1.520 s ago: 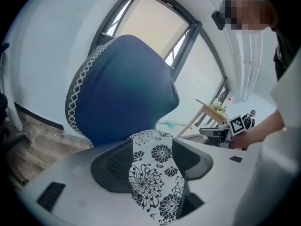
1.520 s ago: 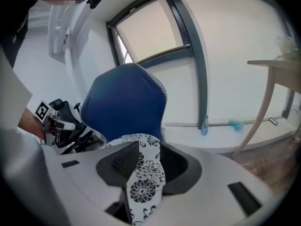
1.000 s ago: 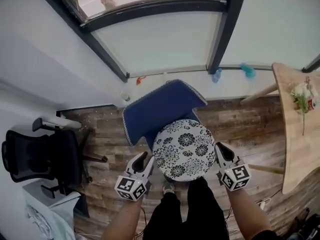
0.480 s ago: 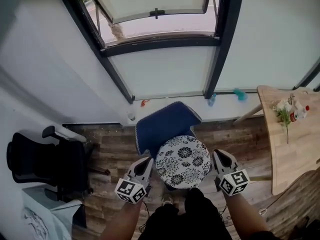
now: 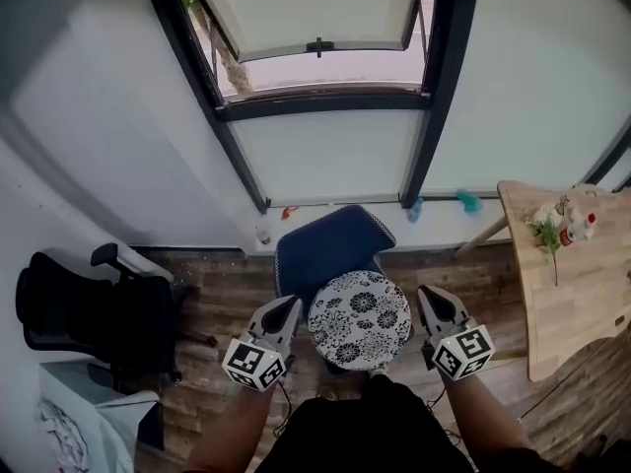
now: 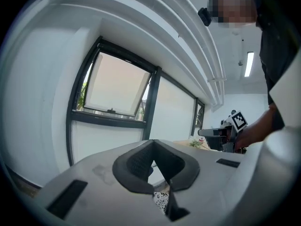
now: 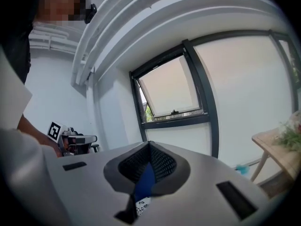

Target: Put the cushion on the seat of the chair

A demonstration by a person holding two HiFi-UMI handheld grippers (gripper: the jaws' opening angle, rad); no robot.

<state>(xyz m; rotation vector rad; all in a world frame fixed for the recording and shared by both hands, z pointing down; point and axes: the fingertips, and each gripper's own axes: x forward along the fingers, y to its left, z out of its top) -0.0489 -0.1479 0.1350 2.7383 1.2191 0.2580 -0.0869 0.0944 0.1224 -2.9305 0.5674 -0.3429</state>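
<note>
So the round black-and-white floral cushion (image 5: 360, 320) is lying on the seat of the blue chair (image 5: 325, 249), lower centre of the head view. The left gripper (image 5: 287, 306) shows just left of the cushion and the right gripper (image 5: 430, 296) just right of it, and neither one has hold of it. In the left gripper view the jaws are clenched tip to tip with nothing in them, only a sliver of the cushion's pattern peeking through the gap lower down. The right one's jaws have just been closing and are pressed together too. They're empty, with blue chair fabric and a bit of floral print visible past them. Both point about level toward the window (image 5: 315, 13), whose top pane is tilted open in the upper middle. There's a black office chair (image 5: 89, 313) at the left edge and a wooden table (image 5: 567, 284) with flowers (image 5: 547, 227) at the right, all on a wood floor (image 5: 227, 289).
</note>
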